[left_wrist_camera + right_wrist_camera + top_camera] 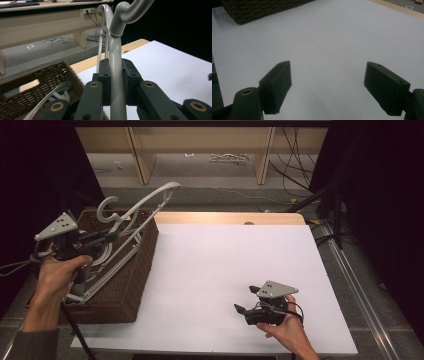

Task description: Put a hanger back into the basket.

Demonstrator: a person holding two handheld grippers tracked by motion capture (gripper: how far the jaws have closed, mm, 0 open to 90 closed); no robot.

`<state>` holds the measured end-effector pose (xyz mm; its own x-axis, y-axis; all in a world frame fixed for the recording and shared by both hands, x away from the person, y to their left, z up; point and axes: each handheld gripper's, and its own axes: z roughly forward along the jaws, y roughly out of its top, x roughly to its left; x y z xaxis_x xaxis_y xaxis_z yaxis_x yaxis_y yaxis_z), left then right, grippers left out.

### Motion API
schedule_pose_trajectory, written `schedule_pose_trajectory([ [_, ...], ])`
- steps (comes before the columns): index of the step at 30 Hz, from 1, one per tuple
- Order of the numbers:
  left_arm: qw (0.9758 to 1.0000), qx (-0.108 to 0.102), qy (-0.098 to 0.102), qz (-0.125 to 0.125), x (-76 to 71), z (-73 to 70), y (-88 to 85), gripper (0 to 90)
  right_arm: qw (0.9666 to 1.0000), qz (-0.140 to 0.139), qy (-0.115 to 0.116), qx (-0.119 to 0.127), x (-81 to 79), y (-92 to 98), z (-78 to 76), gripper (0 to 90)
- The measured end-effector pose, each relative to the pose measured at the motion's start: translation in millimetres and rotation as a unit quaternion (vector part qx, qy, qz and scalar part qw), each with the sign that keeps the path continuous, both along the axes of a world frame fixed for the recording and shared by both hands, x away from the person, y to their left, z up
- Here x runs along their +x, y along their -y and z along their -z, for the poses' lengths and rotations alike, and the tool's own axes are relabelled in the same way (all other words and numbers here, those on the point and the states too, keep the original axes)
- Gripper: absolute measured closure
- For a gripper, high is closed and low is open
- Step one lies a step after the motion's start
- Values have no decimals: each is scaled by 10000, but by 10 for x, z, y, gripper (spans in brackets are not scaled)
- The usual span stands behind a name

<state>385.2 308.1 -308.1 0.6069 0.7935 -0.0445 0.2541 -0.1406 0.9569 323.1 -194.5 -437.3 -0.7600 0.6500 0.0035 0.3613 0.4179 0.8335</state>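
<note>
A pale grey plastic hanger (145,202) is lifted above the brown wicker basket (131,280) at the table's left, its hook toward me and its arm rising to the far right. My left gripper (111,234) is shut on the hanger's neck; in the left gripper view the neck (115,75) stands clamped between the black pads (104,77). More hangers (102,270) lie inside the basket. My right gripper (245,300) rests low over the white sheet (225,265) at the front right, open with bare sheet (327,50) between its jaws.
The basket's corner (262,10) lies far ahead in the right gripper view. A wooden table edge (230,217) runs along the back. Beyond it are shelf legs (264,155) and cables on the floor (295,165).
</note>
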Motion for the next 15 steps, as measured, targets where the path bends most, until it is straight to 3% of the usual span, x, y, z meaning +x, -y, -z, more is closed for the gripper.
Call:
schedule_pose_trajectory([
  [9,9996,32,-100,-279,49,91,-223,793,10000,-44,-14,-36,5,-19,17,231],
  [15,9989,99,-55,-462,70,141,-356,794,10000,-26,-49,-40,7,-12,22,231],
])
